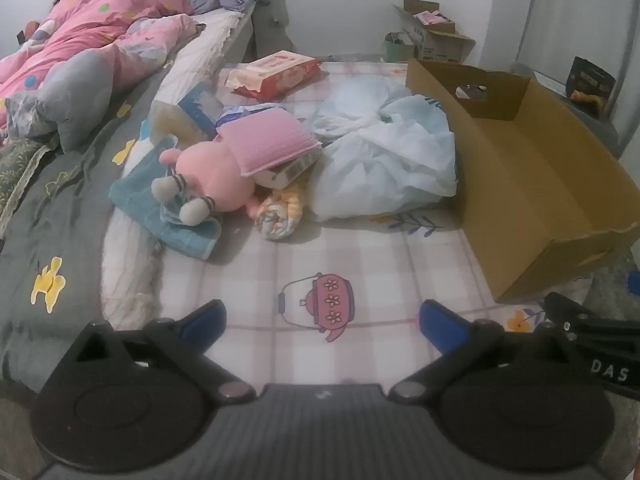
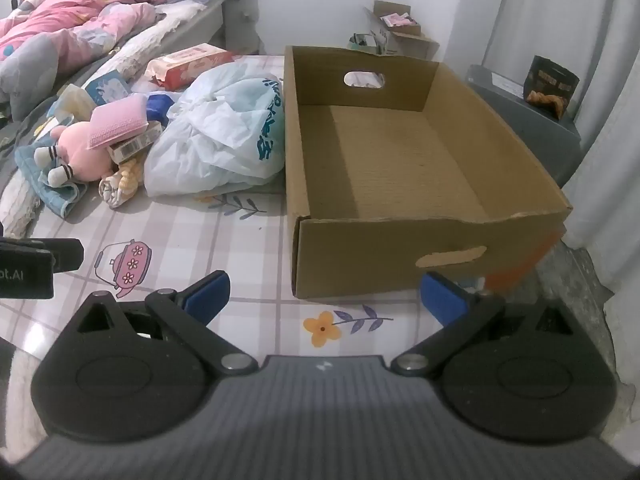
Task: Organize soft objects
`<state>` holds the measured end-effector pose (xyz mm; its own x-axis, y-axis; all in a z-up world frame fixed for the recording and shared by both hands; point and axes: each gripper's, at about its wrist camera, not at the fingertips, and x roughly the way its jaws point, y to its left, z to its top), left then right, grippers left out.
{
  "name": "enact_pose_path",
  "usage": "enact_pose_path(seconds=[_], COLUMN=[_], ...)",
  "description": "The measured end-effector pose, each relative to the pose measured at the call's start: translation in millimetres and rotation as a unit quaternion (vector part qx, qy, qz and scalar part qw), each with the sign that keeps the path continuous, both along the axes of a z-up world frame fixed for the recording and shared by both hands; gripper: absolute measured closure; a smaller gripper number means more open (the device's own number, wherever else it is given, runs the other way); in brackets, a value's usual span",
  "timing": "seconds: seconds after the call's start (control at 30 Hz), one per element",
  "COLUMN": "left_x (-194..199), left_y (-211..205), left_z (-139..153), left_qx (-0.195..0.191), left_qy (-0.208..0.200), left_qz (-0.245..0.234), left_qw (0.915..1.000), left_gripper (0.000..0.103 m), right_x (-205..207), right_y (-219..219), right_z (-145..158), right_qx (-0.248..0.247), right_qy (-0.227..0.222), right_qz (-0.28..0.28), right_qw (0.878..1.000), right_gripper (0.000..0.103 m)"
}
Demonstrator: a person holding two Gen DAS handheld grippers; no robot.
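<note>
A pink plush doll (image 1: 212, 176) (image 2: 86, 152) lies on a blue towel (image 1: 160, 208) (image 2: 52, 192) on the checked sheet, with a pink cloth (image 1: 268, 142) (image 2: 116, 124) over it and a rolled patterned cloth (image 1: 278, 214) (image 2: 120, 184) beside it. A white plastic bag (image 1: 384, 156) (image 2: 224, 136) lies to their right. An empty cardboard box (image 1: 532, 184) (image 2: 400, 152) stands right of the bag. My left gripper (image 1: 322, 320) is open and empty above the sheet, short of the pile. My right gripper (image 2: 324, 294) is open and empty before the box's near wall.
A red wipes pack (image 1: 276, 72) (image 2: 188, 64) and small packets lie behind the pile. A pink quilt (image 1: 92, 36) and grey pillow (image 1: 76, 96) lie on the bed at left. Small boxes (image 1: 432, 36) stand at the far wall. A grey stand (image 2: 528, 120) and curtain are right.
</note>
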<state>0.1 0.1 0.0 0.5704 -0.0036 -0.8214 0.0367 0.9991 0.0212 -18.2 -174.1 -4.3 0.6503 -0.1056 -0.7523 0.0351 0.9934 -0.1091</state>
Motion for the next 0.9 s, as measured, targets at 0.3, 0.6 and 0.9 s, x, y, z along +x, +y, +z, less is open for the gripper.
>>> enact_pose_path(seconds=[0.3, 0.6, 0.9], left_x=[3.0, 1.8, 3.0], left_y=[4.0, 2.8, 2.6], left_z=[-3.2, -4.0, -5.7], left_qx=[0.001, 0.005, 0.008], left_qy=[0.004, 0.005, 0.006], left_qz=[0.002, 0.003, 0.002], left_qw=[1.0, 1.0, 0.9999], left_gripper=[0.0, 0.0, 0.0], right_x=[1.4, 3.2, 3.8], right_y=[-1.2, -0.2, 0.9], right_z=[-0.6, -1.5, -1.9], right_qx=[0.008, 0.008, 0.009], right_qy=[0.002, 0.003, 0.003], right_qz=[-0.001, -0.002, -0.002], right_qw=[1.0, 1.0, 1.0], right_gripper=[0.001, 0.001, 0.001])
